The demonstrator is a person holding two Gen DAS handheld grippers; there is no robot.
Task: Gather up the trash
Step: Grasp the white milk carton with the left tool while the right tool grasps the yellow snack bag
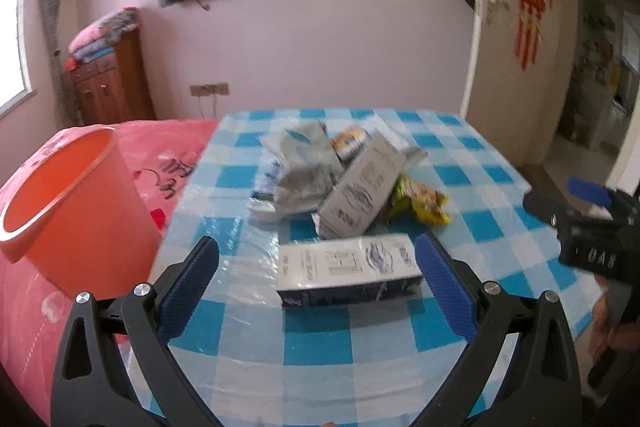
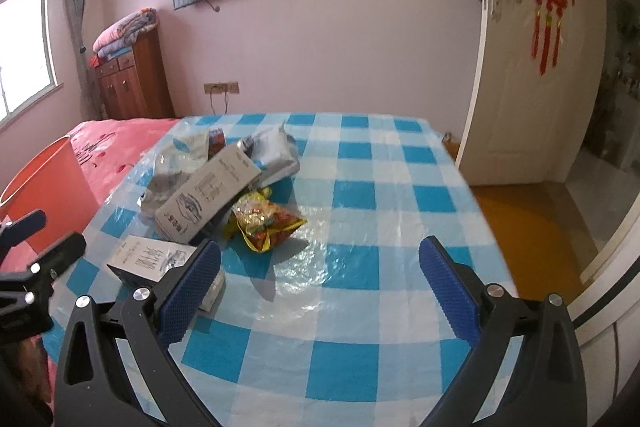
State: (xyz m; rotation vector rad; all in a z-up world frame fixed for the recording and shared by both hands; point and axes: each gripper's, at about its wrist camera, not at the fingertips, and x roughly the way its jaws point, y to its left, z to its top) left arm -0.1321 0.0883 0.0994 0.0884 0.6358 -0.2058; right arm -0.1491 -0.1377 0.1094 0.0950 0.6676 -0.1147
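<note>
Left wrist view: left hand-held gripper has jaws spread wide above the blue-checked tabletop, a flat carton lying between its pads but untouched, trash pile with a tilted box and yellow snack wrapper just beyond, orange bin at left on the pink bed. Right wrist view: right hand-held gripper also spread apart, empty, over bare cloth; snack wrapper and tilted box ahead-left, flat carton partly behind its left pad, orange bin far left.
</note>
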